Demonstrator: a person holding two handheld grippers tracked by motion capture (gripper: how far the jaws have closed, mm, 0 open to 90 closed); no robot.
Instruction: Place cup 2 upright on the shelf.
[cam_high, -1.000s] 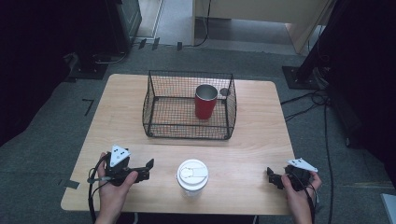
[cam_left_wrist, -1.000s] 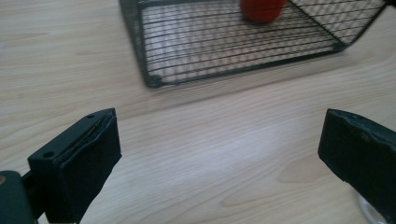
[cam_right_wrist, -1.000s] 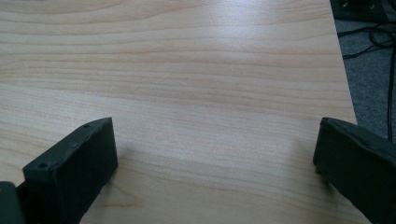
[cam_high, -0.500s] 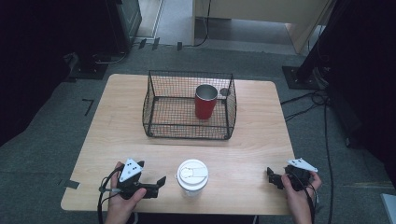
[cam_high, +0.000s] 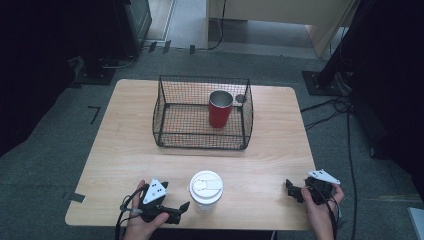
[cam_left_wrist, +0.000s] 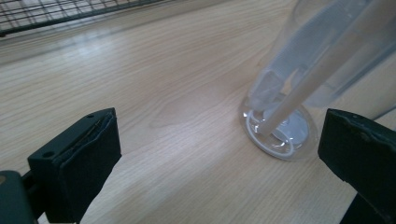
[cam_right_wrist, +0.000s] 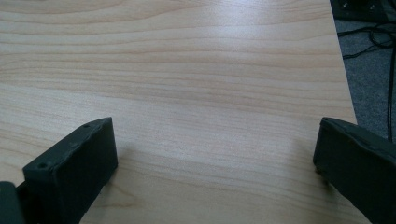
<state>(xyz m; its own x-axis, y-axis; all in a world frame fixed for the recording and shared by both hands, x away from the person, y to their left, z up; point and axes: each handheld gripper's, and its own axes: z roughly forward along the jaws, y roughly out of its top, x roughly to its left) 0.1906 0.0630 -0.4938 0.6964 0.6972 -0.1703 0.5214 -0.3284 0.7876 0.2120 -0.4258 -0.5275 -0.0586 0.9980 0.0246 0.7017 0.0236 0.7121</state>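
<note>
1. Here, a clear plastic cup (cam_high: 205, 192) with a white lid stands upright near the front edge of the wooden table (cam_high: 125, 135), between the person's two hands.
2. The left gripper (cam_high: 176, 210) sits low, just beside the cup on its left. Its jaws are spread wide and hold nothing.
3. In the left gripper view the cup (cam_left_wrist: 299, 88) leans across the top right, its round base resting on the wood between the two jaws, nearer the right one. Neither jaw touches it. A pale straw (cam_left_wrist: 308, 79) runs down inside it to the bottom.
4. The right gripper (cam_high: 292, 189) rests by the table's front right corner, well apart from the cup. Its jaws are also spread wide, with bare wood between them.
5. Farther back, in the middle of the table, stands a black wire basket (cam_high: 165, 107). A red cup (cam_high: 220, 108) stands upright inside it, toward its right side.
</note>
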